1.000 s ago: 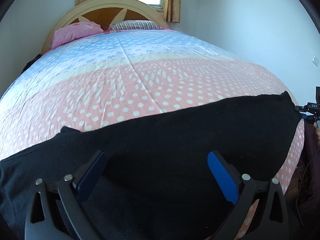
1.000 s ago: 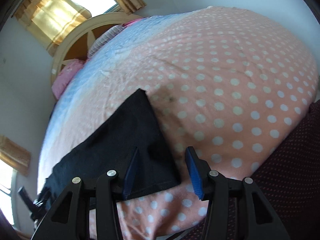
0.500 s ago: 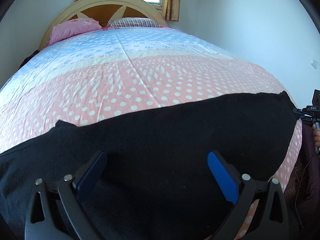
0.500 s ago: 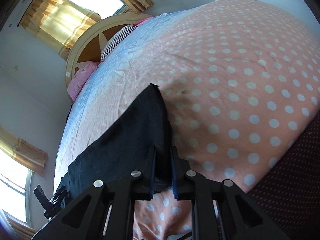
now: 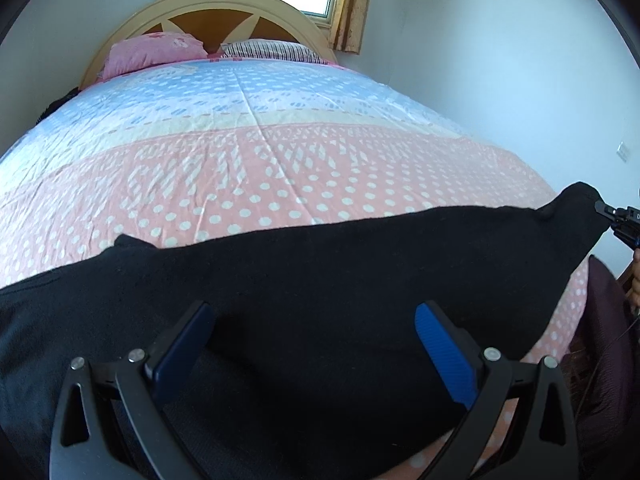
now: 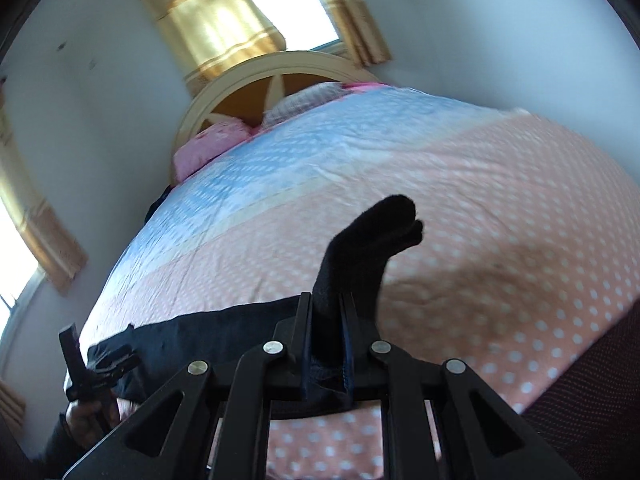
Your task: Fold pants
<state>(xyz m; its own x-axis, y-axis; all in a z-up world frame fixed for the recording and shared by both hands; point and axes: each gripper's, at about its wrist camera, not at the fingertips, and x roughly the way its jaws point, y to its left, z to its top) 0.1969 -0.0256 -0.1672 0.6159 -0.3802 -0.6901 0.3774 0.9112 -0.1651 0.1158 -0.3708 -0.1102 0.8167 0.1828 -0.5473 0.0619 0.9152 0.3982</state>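
Black pants lie stretched across the near edge of the bed. My left gripper hovers over their left half, blue pads wide apart, and is open with only the flat cloth below. My right gripper is shut on the pants' right end, and a tongue of black cloth sticks up out of the jaws, lifted clear of the quilt. In the left wrist view the right gripper shows at the far right, pinching that raised corner. The left gripper and its hand appear at the lower left of the right wrist view.
A pink and blue dotted quilt covers the bed. A pink pillow and a striped pillow lie by the wooden headboard. A white wall runs along the right side. Dark maroon fabric sits at the near right.
The right gripper closed on the pants' end and raised it off the quilt, rolling as it went. The left gripper stayed open over the pants, nearly still.
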